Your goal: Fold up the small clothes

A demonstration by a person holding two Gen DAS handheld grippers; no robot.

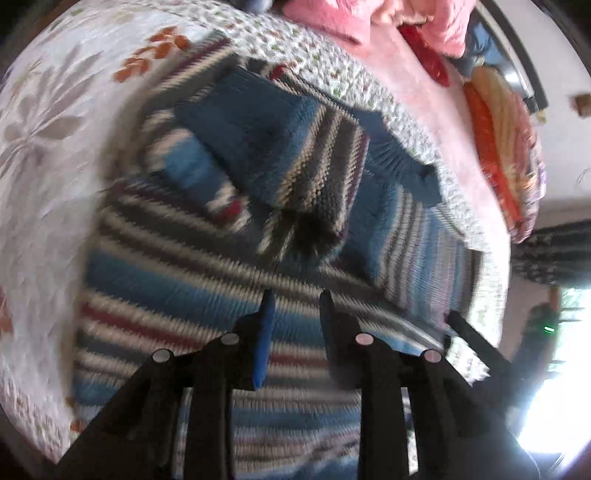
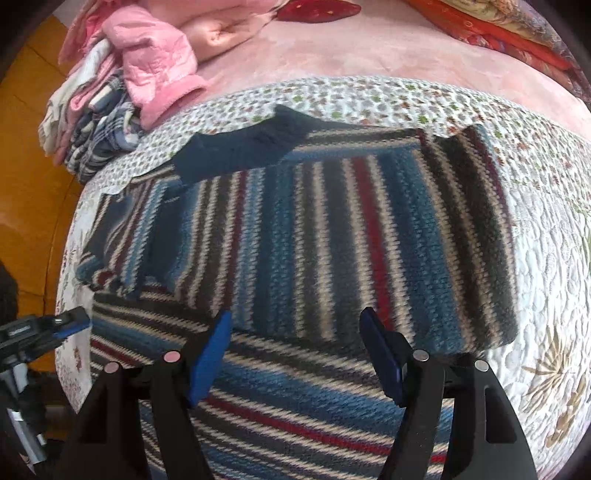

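— What are the two tools doing, close in?

— The right tool [image 2: 295, 325] hangs over the striped sweater [image 2: 314, 236] with its blue pads [image 2: 207, 362] spread wide, nothing between them. The left tool [image 1: 295, 306] is over the same knit, its jaws parted more narrowly, and it holds nothing either. That view is smeared, so I can't tell if either tip touches the wool.

— And the sweater itself?

— Spread on the quilted bedspread [image 2: 546, 258], partly folded: one panel lies doubled over the lower body, its stripes running crosswise to those beneath. A dark blue cuff [image 2: 236, 151] sits at the far edge.

— Beyond that?

— A pink blanket [image 2: 332, 55] covers the bed behind the quilt. On the far left, a pile of clothes [image 2: 110, 110], pink things on top, plaid below. On the far right, red and orange folded bedding [image 2: 498, 22].
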